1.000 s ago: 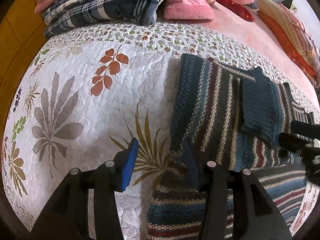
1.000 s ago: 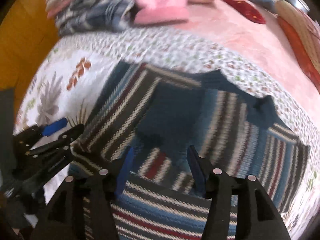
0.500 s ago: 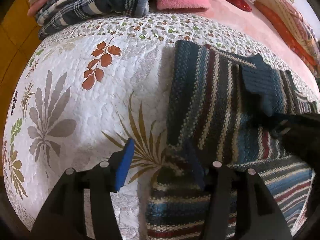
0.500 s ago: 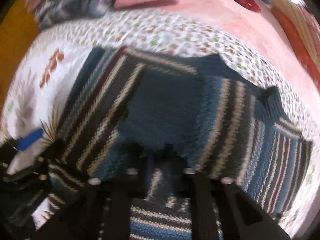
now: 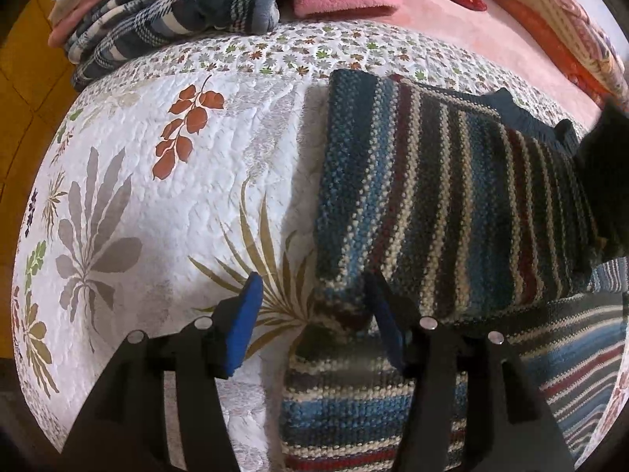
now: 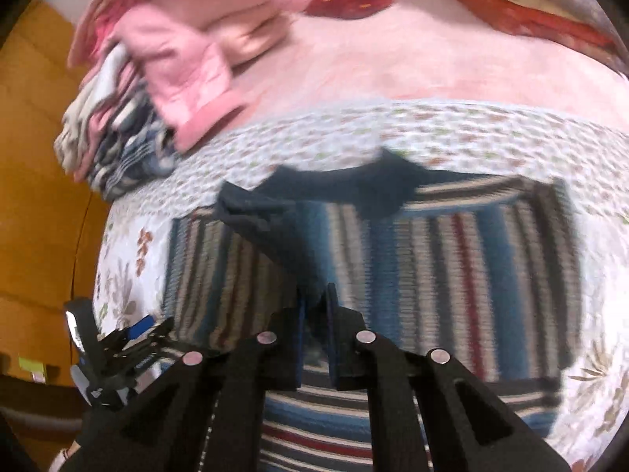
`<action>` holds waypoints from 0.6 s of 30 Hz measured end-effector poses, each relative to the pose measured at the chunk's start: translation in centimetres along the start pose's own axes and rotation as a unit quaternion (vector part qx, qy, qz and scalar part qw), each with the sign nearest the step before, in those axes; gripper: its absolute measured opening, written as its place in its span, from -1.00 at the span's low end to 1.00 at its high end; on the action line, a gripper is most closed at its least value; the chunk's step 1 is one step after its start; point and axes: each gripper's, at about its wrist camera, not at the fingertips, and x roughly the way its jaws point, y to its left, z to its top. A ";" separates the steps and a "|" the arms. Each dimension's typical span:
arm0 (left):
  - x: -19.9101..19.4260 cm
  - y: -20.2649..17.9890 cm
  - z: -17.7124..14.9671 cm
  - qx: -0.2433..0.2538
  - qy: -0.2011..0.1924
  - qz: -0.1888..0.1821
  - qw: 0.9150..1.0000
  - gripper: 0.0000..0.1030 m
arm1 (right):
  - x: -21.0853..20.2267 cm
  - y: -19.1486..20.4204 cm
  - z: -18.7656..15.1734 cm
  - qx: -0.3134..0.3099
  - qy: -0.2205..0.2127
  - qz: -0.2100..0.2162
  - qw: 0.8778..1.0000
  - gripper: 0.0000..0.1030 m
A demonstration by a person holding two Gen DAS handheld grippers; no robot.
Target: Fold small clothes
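A striped knit sweater point(image 5: 440, 204) in blue, cream, dark red and black lies on a white quilt with leaf prints point(image 5: 165, 181). My left gripper point(image 5: 314, 314) stands open at the sweater's near left corner, its right blue pad over the knit edge. In the right wrist view the same sweater point(image 6: 452, 267) fills the middle, blurred. My right gripper point(image 6: 314, 326) is shut on a dark blue cuffed flap of the sweater point(image 6: 271, 228), lifted above the body. The left gripper point(image 6: 129, 338) shows small at the lower left there.
Folded plaid and pink clothes point(image 5: 177, 11) are stacked at the quilt's far left corner. A pink blanket point(image 5: 452, 27) with red and striped pillows point(image 5: 550, 31) lies behind. An orange-brown floor point(image 6: 39, 216) borders the bed on the left.
My right gripper went from open to shut on the sweater's dark blue flap and lifted it, swinging rightward. The left gripper stayed open near the sweater's corner.
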 end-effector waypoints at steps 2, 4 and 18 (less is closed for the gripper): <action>0.0 -0.1 0.0 0.000 -0.001 0.001 1.000 0.08 | -0.2 -2.5 0.1 0.021 -0.002 -0.007 1.000 -0.83; 0.1 -0.1 0.0 -0.001 -0.002 0.001 1.000 0.08 | -0.5 -5.2 0.0 0.045 0.000 -0.012 0.999 -0.83; -4.2 -1.2 1.2 -0.024 -0.081 -0.085 0.993 0.13 | -0.9 -9.3 -1.6 0.037 -0.028 -0.008 0.999 -0.66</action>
